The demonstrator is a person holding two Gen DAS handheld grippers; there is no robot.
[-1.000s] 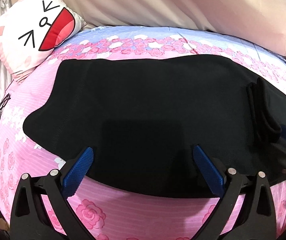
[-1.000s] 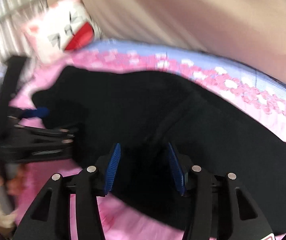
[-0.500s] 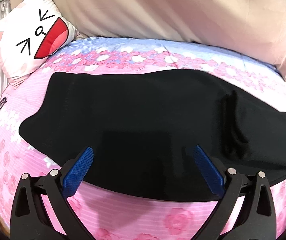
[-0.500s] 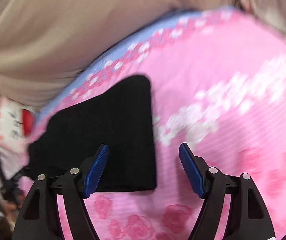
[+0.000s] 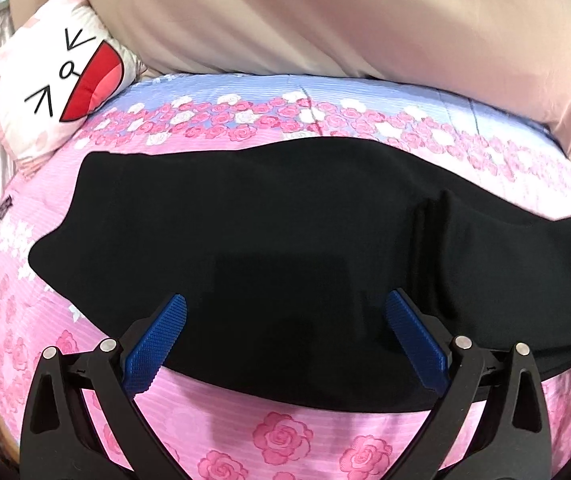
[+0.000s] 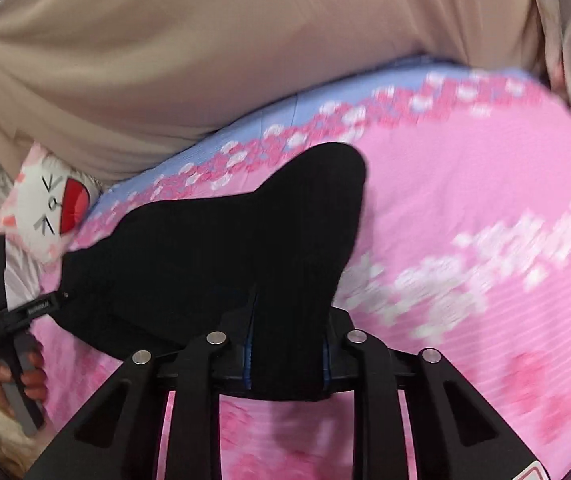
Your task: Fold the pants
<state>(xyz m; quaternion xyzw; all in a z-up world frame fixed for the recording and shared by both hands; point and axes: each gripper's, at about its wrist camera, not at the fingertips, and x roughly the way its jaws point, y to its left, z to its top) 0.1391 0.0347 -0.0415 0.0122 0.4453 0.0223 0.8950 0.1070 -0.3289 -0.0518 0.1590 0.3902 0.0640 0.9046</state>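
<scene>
Between right tongs (image 6: 285, 360) just closing, black pants (image 6: 221, 248); lettering unreadable.

My left gripper (image 5: 285, 320) points steeply down, jaws spread wide. Both blue pads (image 5: 156, 342) hang free in the air and nothing sits between them.

My right gripper (image 6: 285, 360) also tilts downward. Its jaws have just been closing and now stand narrow, pinched on a bunched edge of black pants (image 6: 245, 240) cloth. The cloth fills the gap, so only thin slivers of blue pad show at either side.

In the right wrist view my left hand (image 6: 9, 380) shows at the far left edge, fingers wrapped round the grey handle of its gripper. That part is blurred.
</scene>
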